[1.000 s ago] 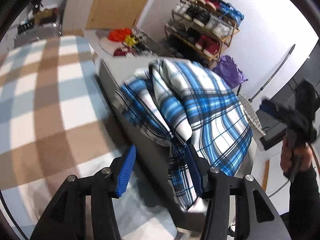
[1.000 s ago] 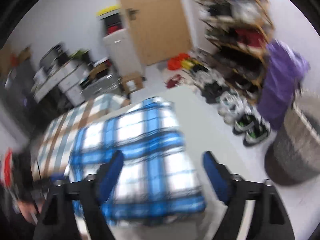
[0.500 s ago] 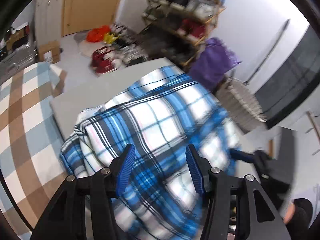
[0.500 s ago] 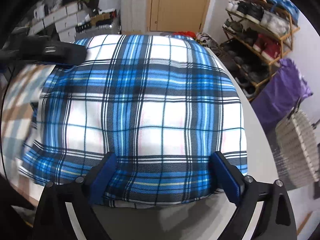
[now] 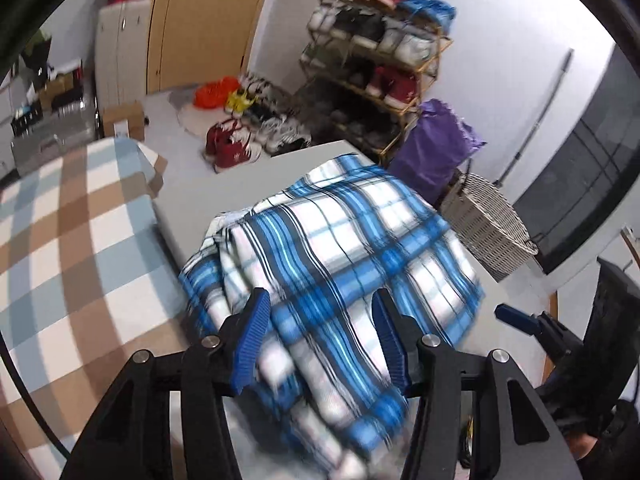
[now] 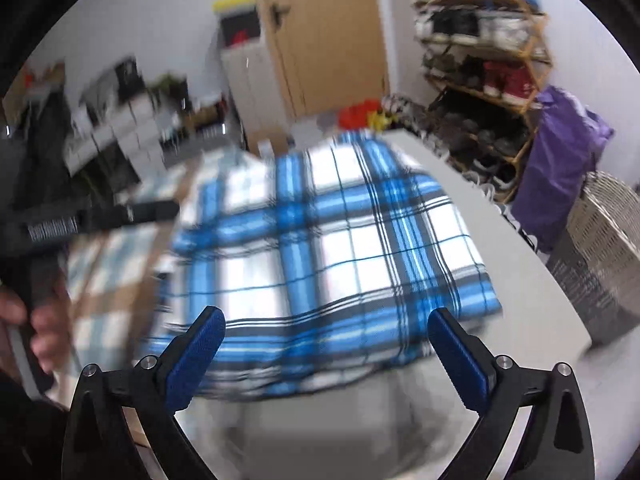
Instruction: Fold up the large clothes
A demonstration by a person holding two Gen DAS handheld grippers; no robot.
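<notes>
A large blue, white and black plaid cloth [image 5: 344,240] lies folded in a thick stack on the grey table [image 5: 192,200]. My left gripper [image 5: 320,340] hovers over its near corner. Its jaws are opening, and a blurred bunch of the cloth shows between and below the pads without being pinched. In the right wrist view the plaid cloth [image 6: 332,248] spreads ahead of my right gripper [image 6: 328,344]. Those jaws are opening wide, with only the cloth's near hem and bare table [image 6: 520,280] behind the gap. A blue finger [image 5: 516,318] of the right gripper shows in the left wrist view.
A brown, white and pale blue checked cover [image 5: 60,240] adjoins the table on the left. Beyond the table's far side stand a wicker basket [image 5: 484,224], a purple bag [image 5: 436,148] and a shoe rack [image 5: 380,60], with shoes scattered on the floor. A hand [image 6: 40,320] holds the left gripper.
The heaped-up cloth has come down into a flatter stack on the table. My left gripper has lifted and swung over it. My right gripper has spread its jaws and backed off the hem.
</notes>
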